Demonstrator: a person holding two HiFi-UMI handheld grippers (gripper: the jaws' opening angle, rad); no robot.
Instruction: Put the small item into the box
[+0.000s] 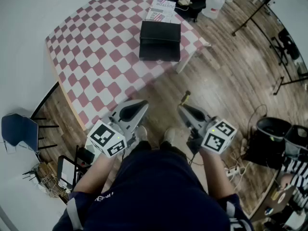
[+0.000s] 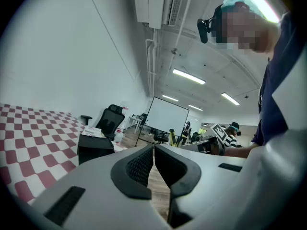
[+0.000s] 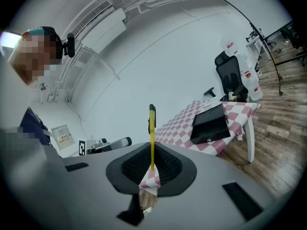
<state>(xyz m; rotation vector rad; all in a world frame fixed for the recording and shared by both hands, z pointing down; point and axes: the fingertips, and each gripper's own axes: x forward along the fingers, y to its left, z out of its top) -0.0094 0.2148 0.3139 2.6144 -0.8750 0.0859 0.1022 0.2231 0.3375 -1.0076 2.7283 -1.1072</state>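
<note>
One black box [image 1: 160, 41] sits on the checkered worktop [image 1: 96, 57], plus one skinny yellow item [image 3: 152, 131]. It's pinched in the right tongs [image 3: 152, 166], well apart from the box. Left tongs [image 2: 154, 152] are clenched on nothing.

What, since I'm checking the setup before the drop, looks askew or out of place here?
Nothing is spilled or broken. The black box sits turned against the checks of the table, near a corner, lid seemingly closed. The right gripper is shut on a thin yellow item; the left gripper is shut, empty.
</note>
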